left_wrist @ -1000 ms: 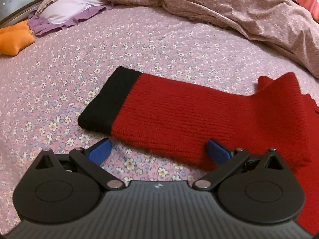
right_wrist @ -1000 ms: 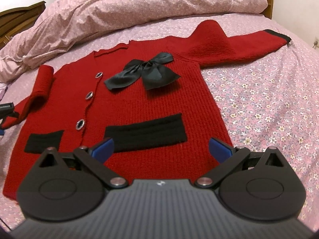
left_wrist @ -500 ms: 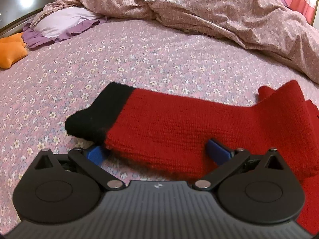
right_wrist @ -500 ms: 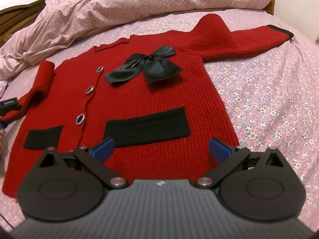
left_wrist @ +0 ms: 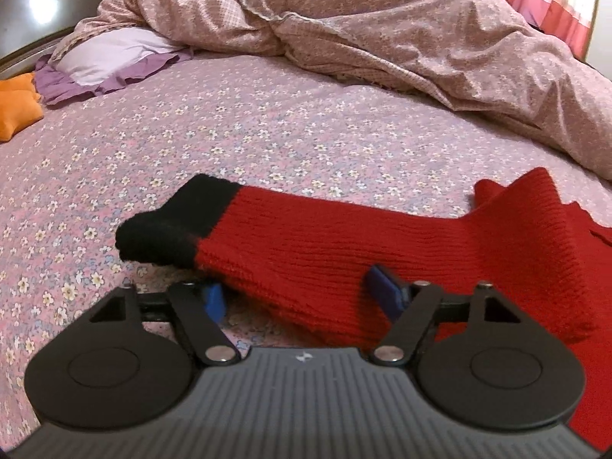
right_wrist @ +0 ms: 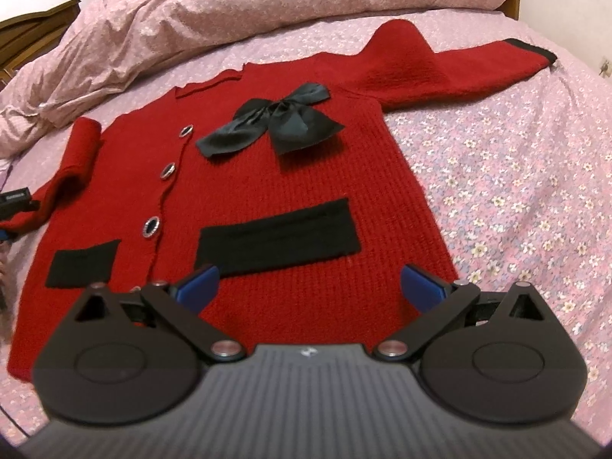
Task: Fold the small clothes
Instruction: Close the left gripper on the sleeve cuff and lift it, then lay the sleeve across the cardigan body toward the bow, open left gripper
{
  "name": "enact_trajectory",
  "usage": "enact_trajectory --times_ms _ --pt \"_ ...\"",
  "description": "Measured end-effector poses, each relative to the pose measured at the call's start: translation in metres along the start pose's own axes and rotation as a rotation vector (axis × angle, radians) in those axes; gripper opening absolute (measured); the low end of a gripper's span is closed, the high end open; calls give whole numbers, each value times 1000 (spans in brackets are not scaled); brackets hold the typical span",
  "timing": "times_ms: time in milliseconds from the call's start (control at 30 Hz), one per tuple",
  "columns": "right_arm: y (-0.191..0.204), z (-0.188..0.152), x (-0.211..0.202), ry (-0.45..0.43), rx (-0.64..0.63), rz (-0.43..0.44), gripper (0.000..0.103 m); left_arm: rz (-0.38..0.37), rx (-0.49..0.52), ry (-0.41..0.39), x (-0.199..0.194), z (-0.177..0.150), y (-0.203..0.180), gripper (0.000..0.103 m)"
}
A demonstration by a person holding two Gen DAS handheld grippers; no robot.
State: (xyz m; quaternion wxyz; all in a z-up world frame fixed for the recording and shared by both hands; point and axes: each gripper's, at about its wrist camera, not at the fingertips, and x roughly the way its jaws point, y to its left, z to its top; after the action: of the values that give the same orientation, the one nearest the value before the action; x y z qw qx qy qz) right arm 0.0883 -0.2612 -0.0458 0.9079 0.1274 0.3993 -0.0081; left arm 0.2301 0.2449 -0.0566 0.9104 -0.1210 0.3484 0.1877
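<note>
The left gripper, its jaws just closing around the red knitted sleeve with black cuff at 12 o'clock, gathers it for folding, while the right gripper waits open over the red knitted cardigan

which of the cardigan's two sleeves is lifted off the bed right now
The sleeve between the left gripper fingers; its black cuff hangs raised. The other sleeve lies flat.

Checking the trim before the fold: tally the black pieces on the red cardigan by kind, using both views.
Bow: 1
Pocket bands: 2
Sleeve cuffs: 2
Total: 5
</note>
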Motion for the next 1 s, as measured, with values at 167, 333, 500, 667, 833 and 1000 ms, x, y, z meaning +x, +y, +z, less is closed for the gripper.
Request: enact_trajectory --times_ms 167,333,500,667,833,1000 --pt "3 0 -3 -6 -15 -1 103 -8 20 -13 -8 3 -3 36" --pt "5 1 -6 -18 -17 0 103 -22 34 -52 -27 10 -6 17" --pt "3 -1 -11 -27 -13 13 103 -75 52 -117 -57 25 -15 16" --pt "0 -2 -17 -43 4 30 103 -131 99 -185 -90 41 -38 16" --pt "-4 -3 -23 -58 27 57 103 -207 121 -223 -120 53 -73 16" --pt "-11 -3 -27 -67 51 76 103 -281 162 -242 -143 59 -118 16"
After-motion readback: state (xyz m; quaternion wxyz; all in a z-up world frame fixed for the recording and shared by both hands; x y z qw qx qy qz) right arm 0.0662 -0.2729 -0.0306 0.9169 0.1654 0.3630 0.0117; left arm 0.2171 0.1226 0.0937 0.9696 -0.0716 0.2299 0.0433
